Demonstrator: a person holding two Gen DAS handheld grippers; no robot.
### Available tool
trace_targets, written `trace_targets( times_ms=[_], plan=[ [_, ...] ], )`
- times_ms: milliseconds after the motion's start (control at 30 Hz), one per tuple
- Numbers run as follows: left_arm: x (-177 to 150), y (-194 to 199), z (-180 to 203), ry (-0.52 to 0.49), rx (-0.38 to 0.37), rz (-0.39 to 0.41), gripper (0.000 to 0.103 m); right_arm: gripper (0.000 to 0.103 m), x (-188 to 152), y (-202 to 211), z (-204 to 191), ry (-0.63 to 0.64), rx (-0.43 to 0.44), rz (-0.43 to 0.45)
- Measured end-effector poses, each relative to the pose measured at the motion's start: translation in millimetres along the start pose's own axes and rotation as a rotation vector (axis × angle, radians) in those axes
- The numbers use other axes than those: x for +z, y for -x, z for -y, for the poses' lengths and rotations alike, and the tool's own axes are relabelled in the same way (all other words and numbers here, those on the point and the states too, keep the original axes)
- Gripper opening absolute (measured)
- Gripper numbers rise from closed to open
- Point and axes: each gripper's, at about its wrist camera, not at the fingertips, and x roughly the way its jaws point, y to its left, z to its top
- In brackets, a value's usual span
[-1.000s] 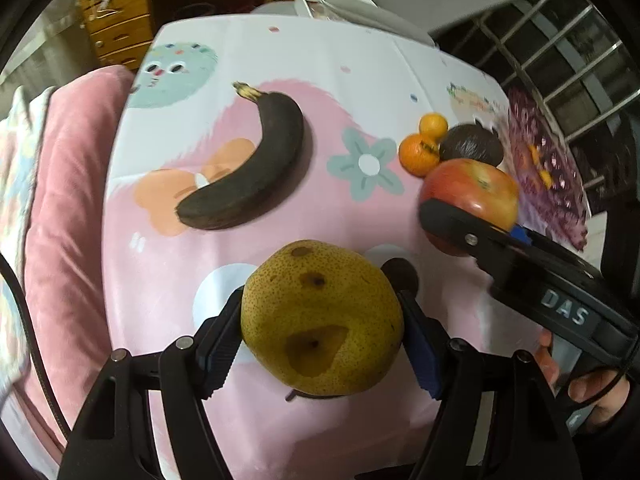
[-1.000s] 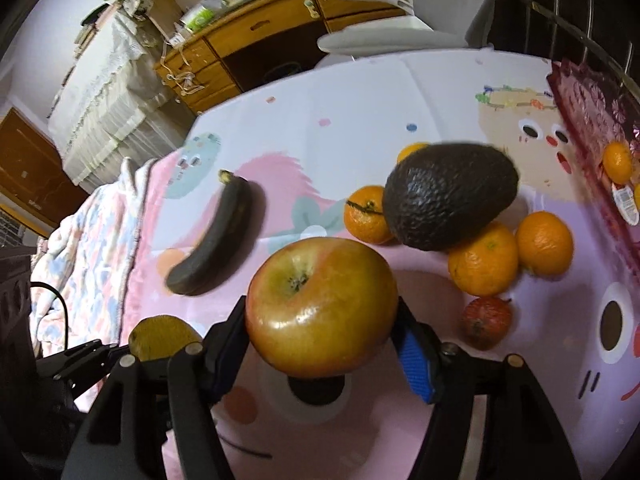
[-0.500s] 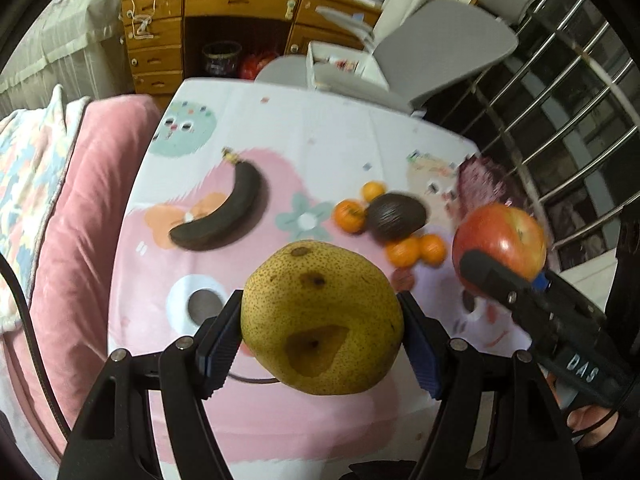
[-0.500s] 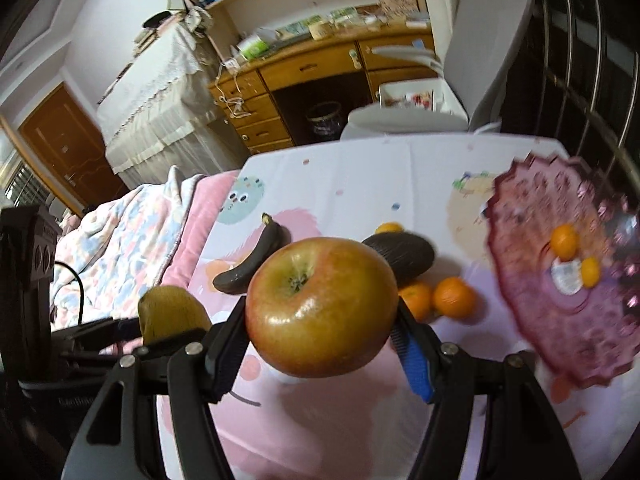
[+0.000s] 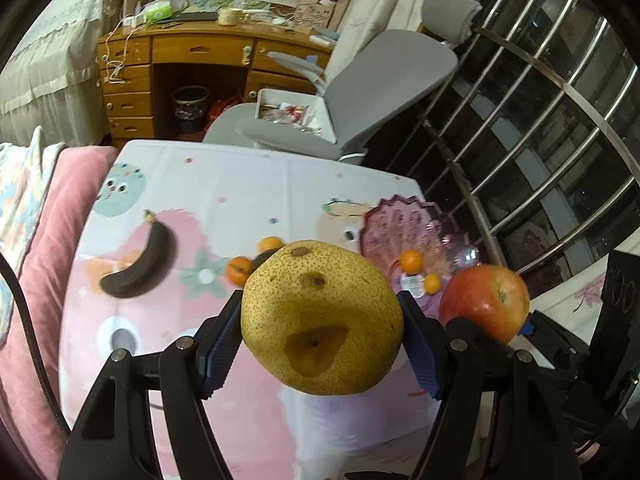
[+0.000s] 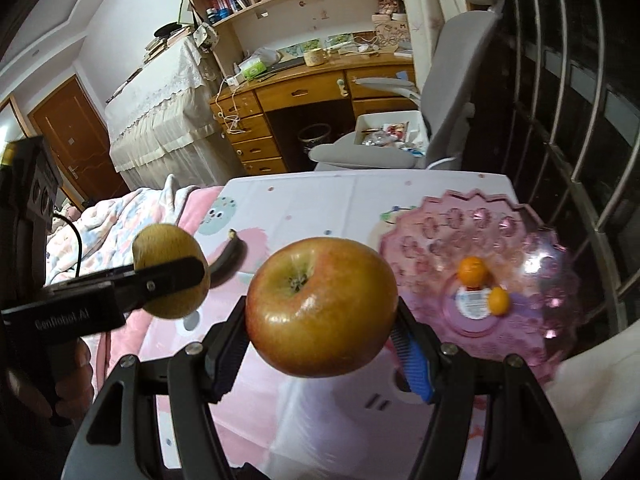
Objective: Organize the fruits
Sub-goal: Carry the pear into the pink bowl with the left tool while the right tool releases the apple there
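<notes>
yellow, speckled and bruised, one pear [image 5: 320, 320] sits clamped between the blue pads of my left gripper [image 5: 322, 336], jaws about half spread around it and lifted clear of the table [image 5: 240, 184]. one apple [image 6: 320, 306], red-gold, is pinched the same way in my right gripper [image 6: 322, 340], also off the cloth. one purple dish [image 6: 520, 320] lies at the table's right end, with two small oranges [image 6: 472, 270] in it beside a sticker. one black banana [image 5: 140, 264] lies on the cloth toward the left side. my left view gives what the right cannot: two more oranges [image 5: 238, 270] on the cloth just beyond the pear, with something dark between them that the pear mostly hides, and the whole banana. it also catches the apple [image 5: 486, 300] off to the right, in front of the dish [image 5: 404, 228]. my right view shows the dish whole, only the banana's stem end [image 6: 232, 254] behind the pear [image 6: 172, 270], and my left gripper [image 6: 168, 276] from the side with the pear in it, plus part of my hand [image 6: 68, 376] on its handle.
</notes>
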Motion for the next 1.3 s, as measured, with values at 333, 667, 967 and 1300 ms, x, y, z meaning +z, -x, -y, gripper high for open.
trace_targets(
  times_ms=[333, 667, 967, 1300],
  plan=[
    [0, -44, 60, -0.045, -0.03, -0.035, 0.072, 0.067, -15, 10, 62, -0.054, -0.047, -0.061],
    [-6, -102, 101, -0.075, -0.04, -0.134, 0.072, 0.067, -34, -12, 116, -0.198, -0.077, -0.199],
    [-12, -148, 117, -0.031, -0.036, -0.202, 0.072, 0.067, -41, -40, 157, -0.309, -0.138, -0.325],
    [-17, -166, 123, -0.018, -0.024, -0.261, 0.072, 0.068, -46, -45, 163, -0.324, -0.143, -0.358]
  ],
)
